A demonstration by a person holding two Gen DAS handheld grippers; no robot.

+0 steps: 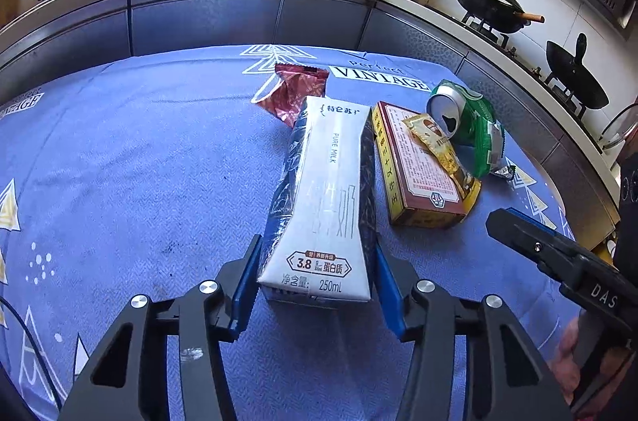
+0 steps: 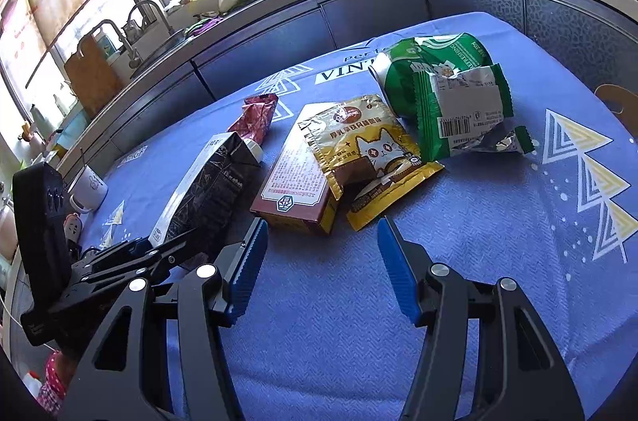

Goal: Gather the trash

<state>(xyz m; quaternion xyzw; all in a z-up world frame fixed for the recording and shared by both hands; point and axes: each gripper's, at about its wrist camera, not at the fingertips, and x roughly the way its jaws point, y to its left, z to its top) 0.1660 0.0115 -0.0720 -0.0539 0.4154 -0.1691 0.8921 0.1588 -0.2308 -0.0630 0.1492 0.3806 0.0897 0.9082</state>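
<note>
Milk carton (image 1: 319, 205) sat between the left gripper (image 1: 315, 285) jaws, contact unclear.
Right gripper (image 2: 319, 261) jaws gaped over the tabletop (image 2: 478, 241); a green wrapper (image 2: 462, 114) half hid the can (image 2: 398, 78).

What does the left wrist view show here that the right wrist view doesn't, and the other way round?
Left wrist only: the milk carton sits between the left gripper pads, and the can's opened top shows. Right wrist only: the cat printed on the yellow pouch, the green wrapper's barcode, and a white mug. Both: the brown box, red wrapper and blue tablecloth.
</note>
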